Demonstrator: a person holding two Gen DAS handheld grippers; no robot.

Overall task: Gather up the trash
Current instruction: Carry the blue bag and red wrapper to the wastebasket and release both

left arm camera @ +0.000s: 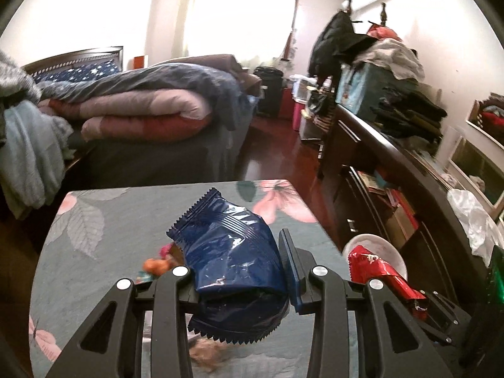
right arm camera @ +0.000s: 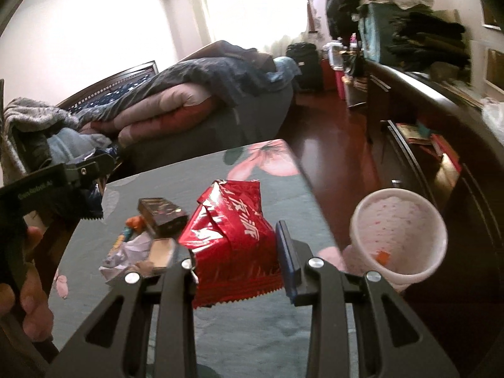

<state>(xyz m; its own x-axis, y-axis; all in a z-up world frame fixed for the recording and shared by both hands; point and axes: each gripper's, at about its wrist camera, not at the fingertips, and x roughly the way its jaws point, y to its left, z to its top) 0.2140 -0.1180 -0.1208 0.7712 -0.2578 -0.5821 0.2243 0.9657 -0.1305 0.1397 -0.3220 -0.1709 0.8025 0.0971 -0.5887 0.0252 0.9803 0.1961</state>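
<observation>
Left wrist view is showing the left gripper (left arm camera: 239, 271) pinching one crumpled dark-blue foil snack wrapper (left arm camera: 230, 245), lifted clear of the grey floral-cloth table (left arm camera: 94, 220). Beside it, the right gripper (right arm camera: 236, 252) is clamping one red foil snack wrapper (right arm camera: 230, 220) the same way. Both are carrying their loads, I judge, toward the single white speckled bin (right arm camera: 400, 236) standing just off the table's right edge; next each needs bringing over its mouth and releasing. On the table are lying one small brown box (right arm camera: 162, 217) and one heap of crumpled scraps (right arm camera: 132, 252).
</observation>
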